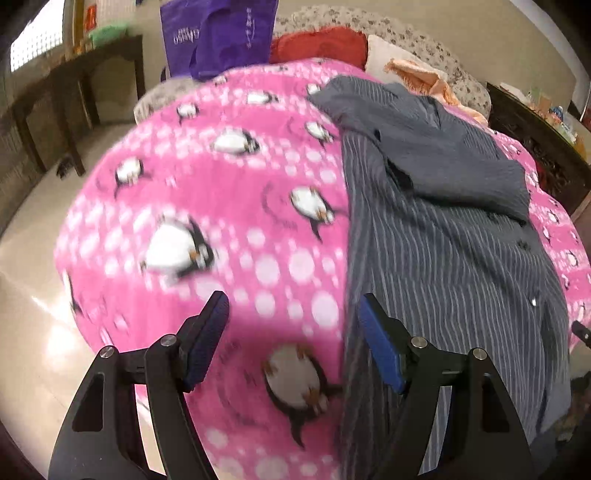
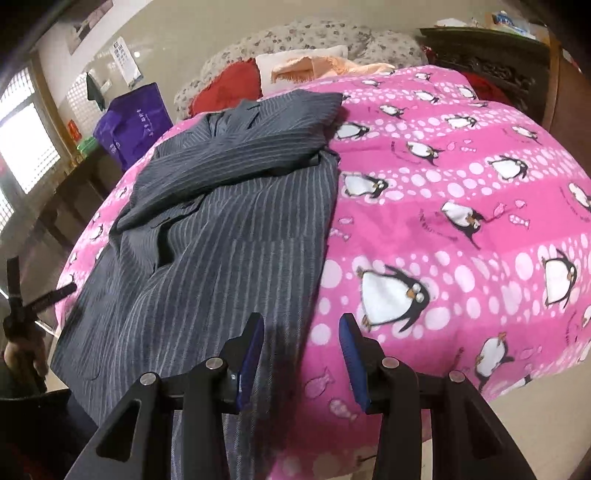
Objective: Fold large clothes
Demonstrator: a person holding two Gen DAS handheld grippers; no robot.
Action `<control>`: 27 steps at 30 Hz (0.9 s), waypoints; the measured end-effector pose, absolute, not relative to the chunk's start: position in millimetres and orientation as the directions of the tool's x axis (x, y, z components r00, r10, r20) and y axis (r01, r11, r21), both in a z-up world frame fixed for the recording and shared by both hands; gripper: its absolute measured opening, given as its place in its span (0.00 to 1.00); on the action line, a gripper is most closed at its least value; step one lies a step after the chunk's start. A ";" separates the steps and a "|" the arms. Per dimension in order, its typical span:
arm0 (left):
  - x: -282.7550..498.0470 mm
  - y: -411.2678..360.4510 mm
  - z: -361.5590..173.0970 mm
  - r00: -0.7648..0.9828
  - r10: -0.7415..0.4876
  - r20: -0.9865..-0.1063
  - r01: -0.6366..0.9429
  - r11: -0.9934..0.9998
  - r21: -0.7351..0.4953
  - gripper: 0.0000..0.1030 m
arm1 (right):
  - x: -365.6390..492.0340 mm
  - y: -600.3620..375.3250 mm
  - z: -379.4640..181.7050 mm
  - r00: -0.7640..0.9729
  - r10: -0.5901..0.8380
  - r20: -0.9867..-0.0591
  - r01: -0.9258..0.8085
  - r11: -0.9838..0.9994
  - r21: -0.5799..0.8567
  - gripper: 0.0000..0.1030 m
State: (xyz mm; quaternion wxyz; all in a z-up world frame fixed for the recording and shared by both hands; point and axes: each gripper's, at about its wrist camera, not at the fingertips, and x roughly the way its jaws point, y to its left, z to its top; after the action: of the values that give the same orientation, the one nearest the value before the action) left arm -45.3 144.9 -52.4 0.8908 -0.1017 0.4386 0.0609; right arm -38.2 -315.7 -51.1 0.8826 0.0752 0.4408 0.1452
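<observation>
One grey striped garment (image 2: 221, 236) lies lengthwise on a bed covered by a pink penguin-print blanket (image 2: 461, 192); its upper part is folded over on itself toward the head of the bed, and its lower end hangs past the near edge. At the head of the bed are a flower-print quilt (image 2: 295, 33), one red cloth (image 2: 229, 86), one white pillow (image 2: 291, 61) and one peach cloth (image 2: 332, 68). One purple bag (image 1: 218, 35) stands beside the bed; its contents cannot be seen. A dark wooden side table (image 1: 85, 77) stands by the window, and a dark carved cabinet (image 1: 535, 140) flanks the other side. The left tongs (image 1: 293, 332) are wide open and empty, over the garment's edge and the blanket. The right tongs (image 2: 303, 354) are partly open and empty, also straddling the garment's edge. Nothing lies on the garment.
</observation>
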 end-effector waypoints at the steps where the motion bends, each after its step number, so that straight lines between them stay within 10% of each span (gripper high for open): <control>1: -48.1 141.6 -54.4 0.607 0.009 -0.794 -0.187 0.973 -0.132 0.71 | -40.4 -314.3 -49.3 0.571 0.322 -0.755 -0.188 0.947 0.262 0.39; 27: -58.9 110.8 -49.0 0.461 -0.453 -0.763 0.139 0.886 -0.443 0.71 | -54.9 -335.5 -46.5 0.606 0.400 -0.687 -0.206 0.914 0.350 0.56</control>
State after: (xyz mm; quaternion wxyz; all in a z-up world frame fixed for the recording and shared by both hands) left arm -58.9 110.8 -49.0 0.8395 -0.1612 0.4880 -0.1763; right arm -54.9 -335.5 -46.5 0.8884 0.1184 0.4096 0.1703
